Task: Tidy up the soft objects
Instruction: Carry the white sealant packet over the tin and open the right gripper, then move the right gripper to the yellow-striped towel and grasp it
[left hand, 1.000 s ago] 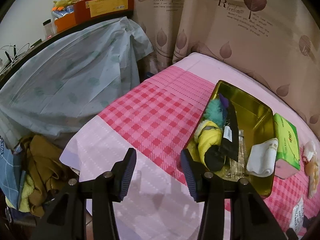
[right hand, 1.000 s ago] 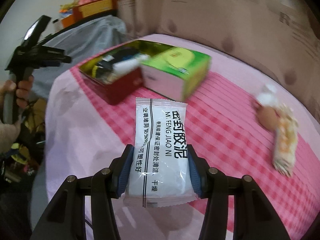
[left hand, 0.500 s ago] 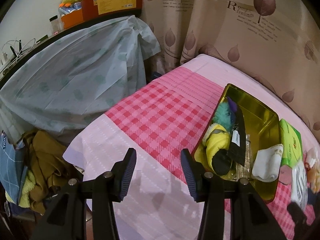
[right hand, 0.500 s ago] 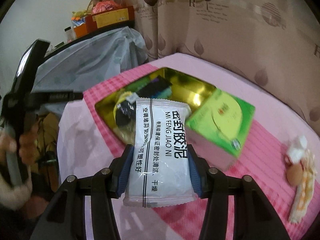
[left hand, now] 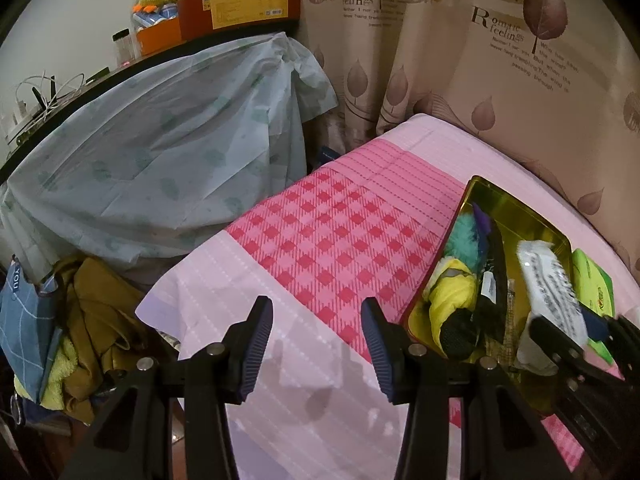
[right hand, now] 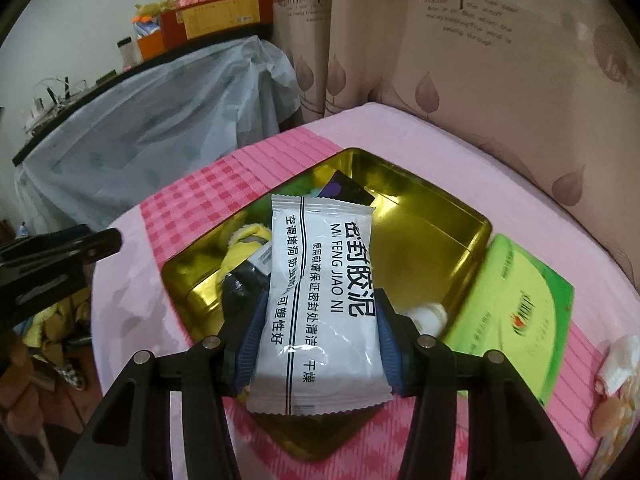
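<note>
My right gripper [right hand: 318,336] is shut on a white plastic packet with black Chinese print [right hand: 320,300] and holds it above the gold tin [right hand: 452,208]. The packet also shows in the left wrist view [left hand: 550,292], over the tin [left hand: 516,216]. The tin holds a yellow soft toy [left hand: 452,292], a teal fluffy thing [left hand: 464,232], a black item and a white roll [right hand: 428,314]. My left gripper [left hand: 316,332] is open and empty over the pink bedspread, left of the tin.
A green tissue box [right hand: 516,312] lies right of the tin. A small doll [right hand: 612,404] lies at the far right. A covered table [left hand: 152,152] stands left of the bed, with clothes [left hand: 80,320] piled below. A curtain [left hand: 480,60] hangs behind.
My right gripper carried the packet forward, from low over the bedspread to above the tin. The left gripper drew back a little and stayed open.
</note>
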Demonstrator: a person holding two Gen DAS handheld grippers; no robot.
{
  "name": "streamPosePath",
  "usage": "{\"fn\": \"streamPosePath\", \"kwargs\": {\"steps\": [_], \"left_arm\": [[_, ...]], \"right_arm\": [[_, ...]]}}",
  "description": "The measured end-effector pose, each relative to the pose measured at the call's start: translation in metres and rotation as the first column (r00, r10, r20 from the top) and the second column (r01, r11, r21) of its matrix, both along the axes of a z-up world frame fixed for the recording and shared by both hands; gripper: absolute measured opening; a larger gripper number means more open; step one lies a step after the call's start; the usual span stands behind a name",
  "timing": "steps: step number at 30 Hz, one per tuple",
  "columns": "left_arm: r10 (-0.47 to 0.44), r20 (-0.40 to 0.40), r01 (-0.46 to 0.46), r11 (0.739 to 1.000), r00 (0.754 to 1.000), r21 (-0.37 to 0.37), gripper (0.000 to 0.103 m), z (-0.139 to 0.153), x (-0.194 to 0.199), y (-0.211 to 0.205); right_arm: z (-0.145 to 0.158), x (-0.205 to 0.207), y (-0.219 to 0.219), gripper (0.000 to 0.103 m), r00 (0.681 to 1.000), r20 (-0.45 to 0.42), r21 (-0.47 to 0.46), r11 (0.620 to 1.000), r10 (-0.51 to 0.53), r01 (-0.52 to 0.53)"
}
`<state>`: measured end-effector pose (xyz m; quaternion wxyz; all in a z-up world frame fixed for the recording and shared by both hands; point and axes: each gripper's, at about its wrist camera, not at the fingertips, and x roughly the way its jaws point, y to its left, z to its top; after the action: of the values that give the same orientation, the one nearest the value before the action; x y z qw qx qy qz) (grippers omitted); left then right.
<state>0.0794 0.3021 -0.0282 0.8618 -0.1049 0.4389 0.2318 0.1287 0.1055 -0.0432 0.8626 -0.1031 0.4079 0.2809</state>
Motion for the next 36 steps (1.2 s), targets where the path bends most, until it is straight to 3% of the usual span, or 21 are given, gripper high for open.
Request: {"fn": "streamPosePath", "kwargs": {"steps": [13, 15, 18, 36], "left_arm": [[-0.011, -0.001, 0.011, 1.000, 1.000, 0.027, 0.047, 0.000, 0.001, -0.002], [-0.013, 0.000, 0.013, 0.999, 1.000, 0.029, 0.047, 0.000, 0.002, -0.003], [-0.020, 0.000, 0.020, 0.999, 1.000, 0.037, 0.047, 0.000, 0.002, -0.005], [-0.052, -0.003, 0.052, 0.996, 0.999, 0.068, 0.047, 0.002, 0.003, -0.015]], "right_arm": [[-0.026, 0.026, 0.023, 0.050, 0.999, -0.033, -0.042, 0.999, -0.024, 0.023], [-0.024, 0.026, 0.022, 0.061, 0.999, -0.027, -0.034, 0.999, -0.030, 0.030], [-0.021, 0.025, 0.018, 0.067, 0.999, -0.031, -0.016, 0.999, -0.030, 0.029], [0.010, -0.035, -0.022, 0.077, 1.000, -0.008, 0.090, 0.996, 0.003, -0.002]]}}
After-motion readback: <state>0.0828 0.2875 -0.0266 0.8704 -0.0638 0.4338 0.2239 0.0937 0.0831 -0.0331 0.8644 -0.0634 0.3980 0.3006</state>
